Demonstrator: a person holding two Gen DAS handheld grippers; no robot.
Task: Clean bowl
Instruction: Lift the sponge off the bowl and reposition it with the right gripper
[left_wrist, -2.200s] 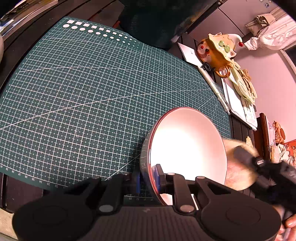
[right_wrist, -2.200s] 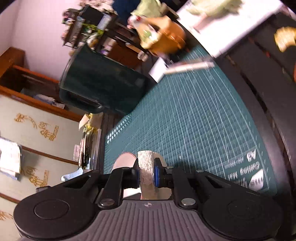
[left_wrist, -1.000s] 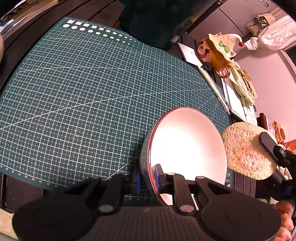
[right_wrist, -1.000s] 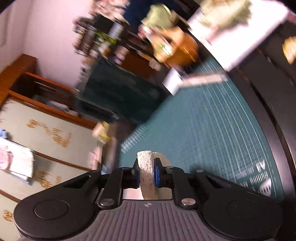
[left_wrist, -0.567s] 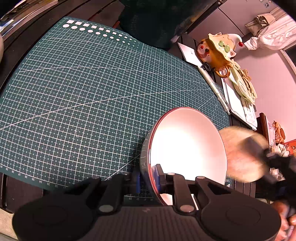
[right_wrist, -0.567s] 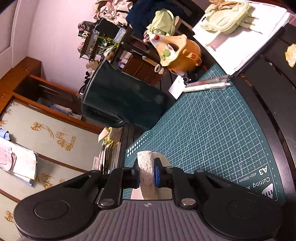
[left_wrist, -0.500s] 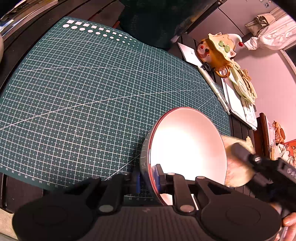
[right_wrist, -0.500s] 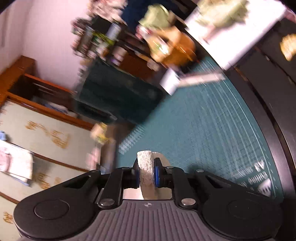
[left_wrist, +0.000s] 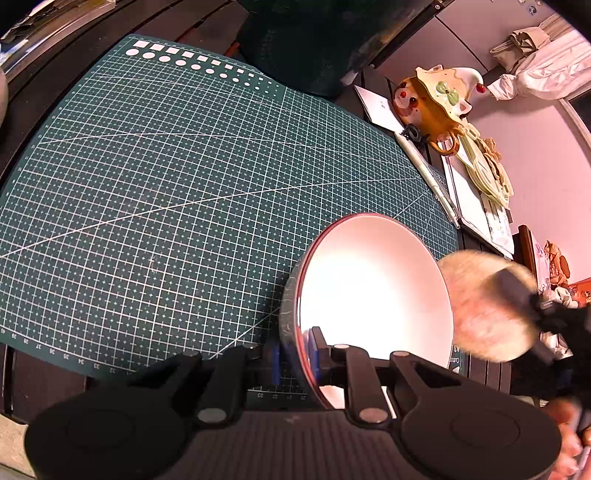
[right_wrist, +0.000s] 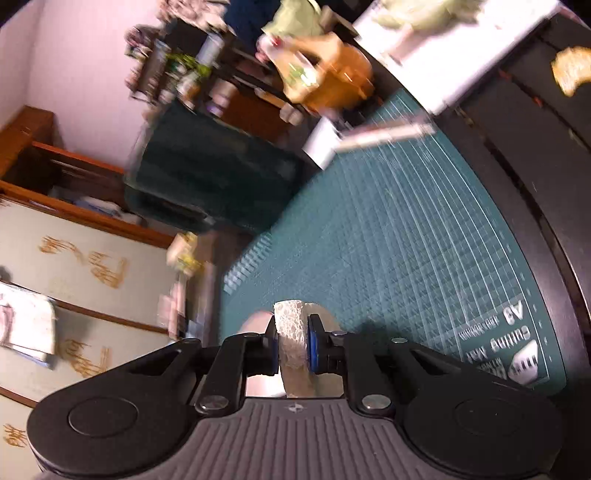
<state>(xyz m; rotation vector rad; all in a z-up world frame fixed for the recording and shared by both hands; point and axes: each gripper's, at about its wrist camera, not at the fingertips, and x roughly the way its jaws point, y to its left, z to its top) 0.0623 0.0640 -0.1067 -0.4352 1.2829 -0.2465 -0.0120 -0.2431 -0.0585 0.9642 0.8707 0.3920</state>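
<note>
A bowl (left_wrist: 373, 291), white inside with a red rim and speckled grey outside, is tilted on its side over the green cutting mat (left_wrist: 166, 177). My left gripper (left_wrist: 295, 352) is shut on its near rim. A round beige sponge (left_wrist: 484, 306), blurred by motion, sits against the bowl's right rim, pinched in my right gripper. In the right wrist view my right gripper (right_wrist: 291, 341) is shut on the sponge (right_wrist: 291, 334) edge-on, with a sliver of the bowl (right_wrist: 258, 321) behind it.
A dark green bin (left_wrist: 314, 40) stands at the mat's far edge. An orange clown-shaped pot (left_wrist: 432, 107), pens (left_wrist: 428, 177) and white papers (left_wrist: 476, 195) lie to the right of the mat. A hand (left_wrist: 569, 439) shows at the lower right.
The sponge in my right gripper keeps swinging back and forth along the bowl's right rim. The bowl and my left gripper hold still.
</note>
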